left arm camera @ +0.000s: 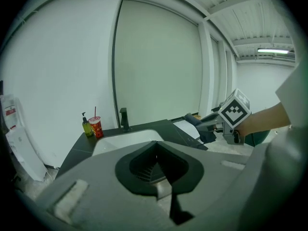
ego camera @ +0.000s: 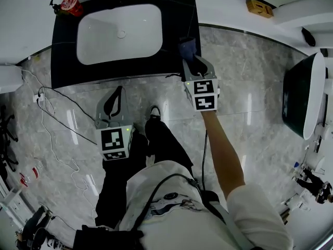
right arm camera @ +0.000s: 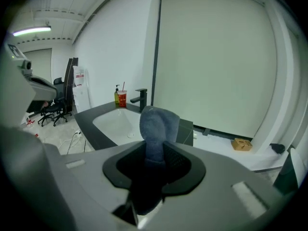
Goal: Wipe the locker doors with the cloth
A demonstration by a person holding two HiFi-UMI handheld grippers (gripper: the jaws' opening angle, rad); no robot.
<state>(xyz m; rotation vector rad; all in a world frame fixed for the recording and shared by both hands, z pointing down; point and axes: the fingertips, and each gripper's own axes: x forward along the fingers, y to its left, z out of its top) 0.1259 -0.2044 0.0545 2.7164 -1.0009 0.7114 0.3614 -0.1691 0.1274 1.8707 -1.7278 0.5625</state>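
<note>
Cloth [right arm camera: 156, 129] is up in the right claw [right arm camera: 155, 160], bunched and standing tall. The jaws are pinched on its lower part, gripped that way, we reckon, so a soft pad leads toward whatever gets wiped. It sits at our twelve o'clock, over the right end of the black table [ego camera: 65, 61]. The left claw [left arm camera: 156, 172] hangs low at nine o'clock with its jaws together and nothing in them, held clear as the spare, we'd say. We can pick out no locker door from here, so the wiping is not yet begun. The white sink [ego camera: 99, 51] at eleven o'clock is bare but for its drain. A red cup [ego camera: 71, 5] with a straw stands at the table's far left corner, a soap bottle [left arm camera: 86, 126] just beside it. What the cup holds we cannot tell.
</note>
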